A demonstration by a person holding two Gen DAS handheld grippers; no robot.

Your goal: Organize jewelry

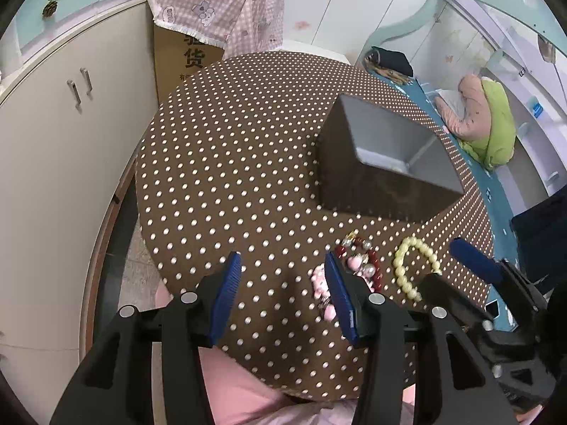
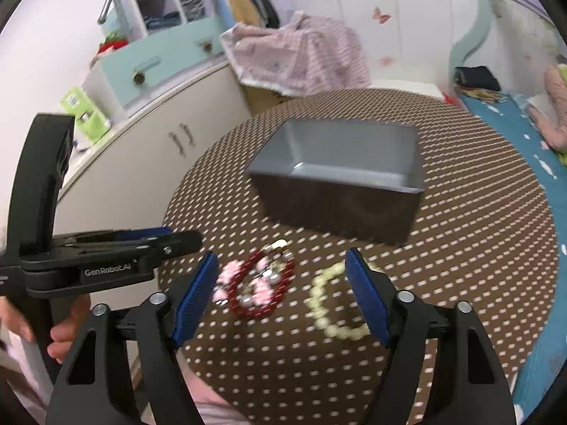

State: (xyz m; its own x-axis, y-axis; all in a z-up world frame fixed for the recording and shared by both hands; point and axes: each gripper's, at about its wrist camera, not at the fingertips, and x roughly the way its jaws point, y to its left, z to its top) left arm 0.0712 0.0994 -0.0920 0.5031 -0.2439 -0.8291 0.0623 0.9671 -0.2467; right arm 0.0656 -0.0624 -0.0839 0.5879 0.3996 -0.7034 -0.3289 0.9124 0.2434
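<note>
A red bead bracelet (image 1: 375, 265) (image 2: 248, 310), a pink bead piece (image 1: 320, 283) (image 2: 226, 279) and a pale yellow bead bracelet (image 1: 402, 269) (image 2: 315, 304) lie on the dotted brown tablecloth (image 1: 230, 159) in front of an open dark box with a grey inside (image 1: 389, 141) (image 2: 340, 170). My left gripper (image 1: 282, 260) is open over bare cloth, with the jewelry just right of its right finger. My right gripper (image 2: 281, 256) hovers open above the red and pink pieces, its right finger over the yellow bracelet. Neither holds anything.
A cardboard box draped with pink checked cloth (image 1: 212, 10) stands behind the round table. A cream cabinet (image 1: 71, 124) is to the left, and a bed with a blue sheet (image 2: 514, 134) is on the right. A hand (image 2: 67, 336) grips the left tool.
</note>
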